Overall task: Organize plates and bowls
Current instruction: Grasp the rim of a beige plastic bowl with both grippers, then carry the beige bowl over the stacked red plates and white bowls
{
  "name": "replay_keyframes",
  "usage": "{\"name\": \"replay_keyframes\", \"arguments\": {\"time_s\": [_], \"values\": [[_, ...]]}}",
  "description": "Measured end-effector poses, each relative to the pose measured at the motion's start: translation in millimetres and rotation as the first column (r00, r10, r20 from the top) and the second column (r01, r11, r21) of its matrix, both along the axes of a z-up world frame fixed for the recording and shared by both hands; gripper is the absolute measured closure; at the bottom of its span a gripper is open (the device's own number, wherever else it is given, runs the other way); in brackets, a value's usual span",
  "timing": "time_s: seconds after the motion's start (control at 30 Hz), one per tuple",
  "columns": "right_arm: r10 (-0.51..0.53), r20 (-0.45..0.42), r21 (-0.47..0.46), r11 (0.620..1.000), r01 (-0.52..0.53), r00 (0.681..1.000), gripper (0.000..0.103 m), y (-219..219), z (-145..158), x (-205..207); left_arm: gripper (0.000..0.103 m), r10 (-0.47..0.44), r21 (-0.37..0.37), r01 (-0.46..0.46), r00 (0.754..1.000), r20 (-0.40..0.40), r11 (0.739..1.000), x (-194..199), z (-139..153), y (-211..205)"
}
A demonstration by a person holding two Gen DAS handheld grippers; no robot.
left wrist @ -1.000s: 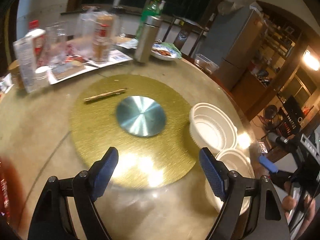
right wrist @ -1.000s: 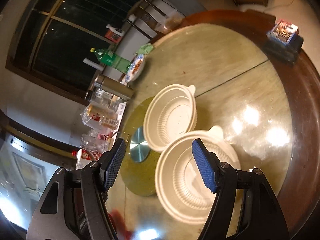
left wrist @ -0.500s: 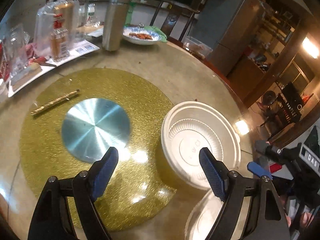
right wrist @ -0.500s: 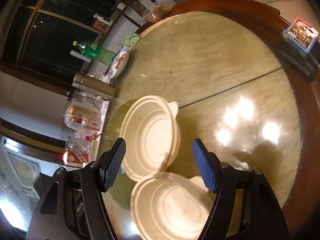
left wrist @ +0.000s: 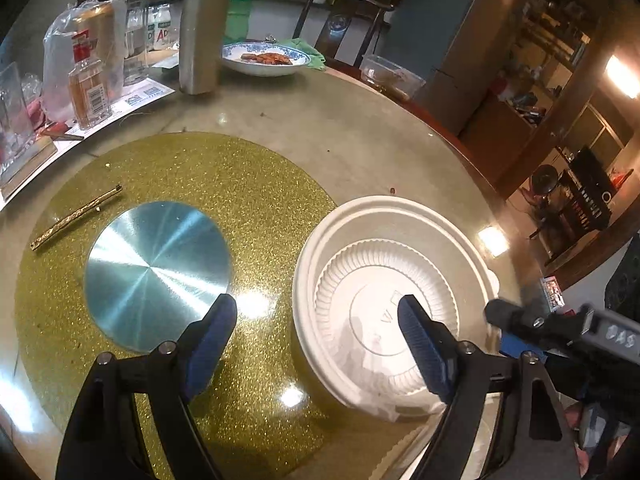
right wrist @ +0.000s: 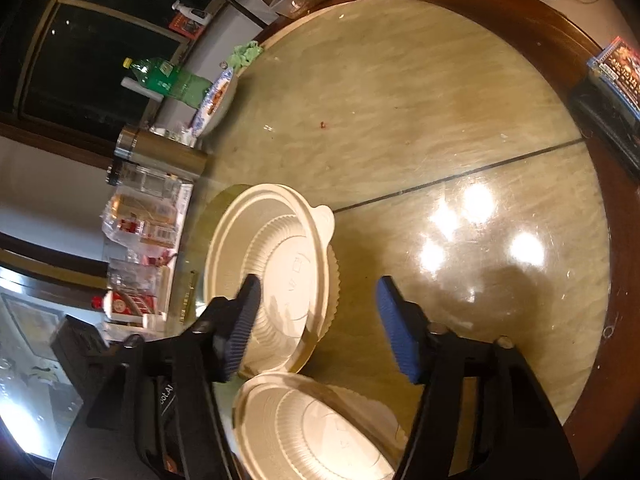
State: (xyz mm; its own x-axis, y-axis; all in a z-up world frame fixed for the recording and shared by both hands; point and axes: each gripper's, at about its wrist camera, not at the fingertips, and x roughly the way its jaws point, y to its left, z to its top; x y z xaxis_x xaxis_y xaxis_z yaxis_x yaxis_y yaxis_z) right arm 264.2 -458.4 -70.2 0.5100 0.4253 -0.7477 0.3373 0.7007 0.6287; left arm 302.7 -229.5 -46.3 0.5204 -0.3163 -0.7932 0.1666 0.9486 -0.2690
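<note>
Left wrist view shows a round marble-look table with a gold glitter turntable in a dim dining room. One white bowl sits upright at the turntable's right edge, tab pointing right; its embossed writing is unreadable. Left gripper spread; right gripper just narrowed, pinching nothing.

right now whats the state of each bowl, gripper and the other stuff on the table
far bowl: upright, empty, partly on the gold mat
near bowl: upright, empty, on bare table
left gripper: open, right finger over the far bowl, nothing gripped
right gripper: jaws just been closing around the far bowl's rim, not yet pressing
steel flask: upright, capped
blue-patterned dish: holds food
</note>
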Motion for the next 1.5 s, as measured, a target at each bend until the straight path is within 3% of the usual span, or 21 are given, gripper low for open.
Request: {"name": "replay_keyframes", "arguments": {"time_s": [0.07,0.1,0.17,0.2,0.3,0.37,0.57,0.97,1.2,1.5], "values": [[0.005,-0.021,-0.019,1.0,-0.006,1.0,0.07,2,-4,2,0.025,0.003,0.02,-0.003,1.0,0.004,1.0,1,-2,-2],[0.009,-0.025,-0.023,1.0,-0.01,1.0,0.071,3,-6,3,0.031,0.002,0.026,-0.002,1.0,-0.001,1.0,2,-4,-3],[0.013,-0.031,-0.028,1.0,-0.014,0.999,0.077,4,-8,4,0.047,-0.002,0.044,0.002,1.0,-0.013,0.999,4,-8,-5],[0.012,-0.027,-0.025,1.0,-0.013,1.0,0.081,4,-7,3,0.066,0.003,0.075,-0.002,1.0,-0.014,0.997,4,-9,-6],[0.022,-0.006,-0.04,0.999,-0.022,1.0,0.087,8,-2,1,0.088,-0.025,0.077,0.026,0.999,-0.022,0.997,5,-12,-6],[0.039,-0.008,-0.061,0.997,-0.04,0.999,0.093,15,1,1,0.089,-0.021,0.096,0.023,1.0,-0.016,0.995,4,-10,-6],[0.041,0.003,-0.075,0.996,-0.041,0.999,0.094,20,5,-2,0.091,-0.01,0.078,0.011,1.0,-0.024,0.997,8,-9,5],[0.045,0.069,-0.102,0.994,-0.038,0.997,0.094,31,26,-9,0.091,0.005,0.097,-0.012,0.998,0.069,0.995,-1,14,11],[0.041,0.14,-0.146,0.989,-0.02,0.989,0.094,41,46,-14,0.091,0.016,0.106,-0.034,0.986,0.168,0.994,-9,31,16],[0.06,0.175,-0.146,0.989,-0.035,0.983,0.094,52,57,-20,0.091,0.025,0.125,-0.054,0.975,0.221,0.991,-22,41,29]]}}
